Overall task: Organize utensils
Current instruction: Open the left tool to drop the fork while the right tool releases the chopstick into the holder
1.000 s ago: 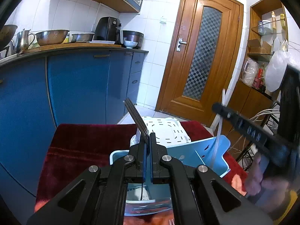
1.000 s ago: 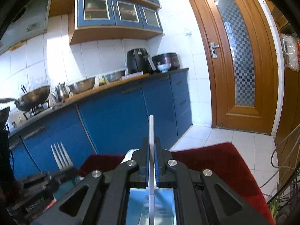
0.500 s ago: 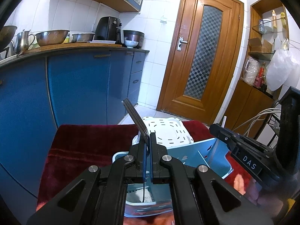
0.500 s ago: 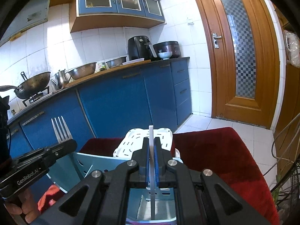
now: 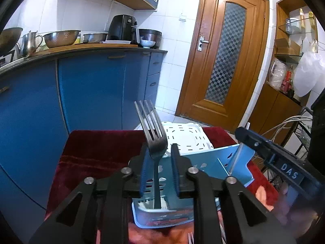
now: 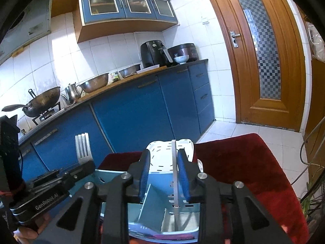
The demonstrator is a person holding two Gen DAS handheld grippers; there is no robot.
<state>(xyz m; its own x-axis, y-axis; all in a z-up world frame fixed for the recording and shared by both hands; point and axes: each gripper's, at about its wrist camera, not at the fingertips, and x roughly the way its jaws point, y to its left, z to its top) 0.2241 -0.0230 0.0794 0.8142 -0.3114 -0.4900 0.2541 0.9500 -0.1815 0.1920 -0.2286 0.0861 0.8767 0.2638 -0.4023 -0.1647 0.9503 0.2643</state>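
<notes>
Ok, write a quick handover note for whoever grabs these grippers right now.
Left gripper: jaws opening, pads clear of the fork, which stands tines up between them in the blue caddy.
Right gripper: jaws opening around the white stick, which stands upright in another caddy compartment and leans near the right pad.
Caddy sits on the red cloth, white tray behind it.
Done: fork and stick are in the caddy.
Left: back both grippers out without tipping them; another fork's tines show at the bottom edge, likely next.

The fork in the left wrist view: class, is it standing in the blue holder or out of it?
In: the fork stands upright, tines up, handle down inside the blue holder.
</notes>
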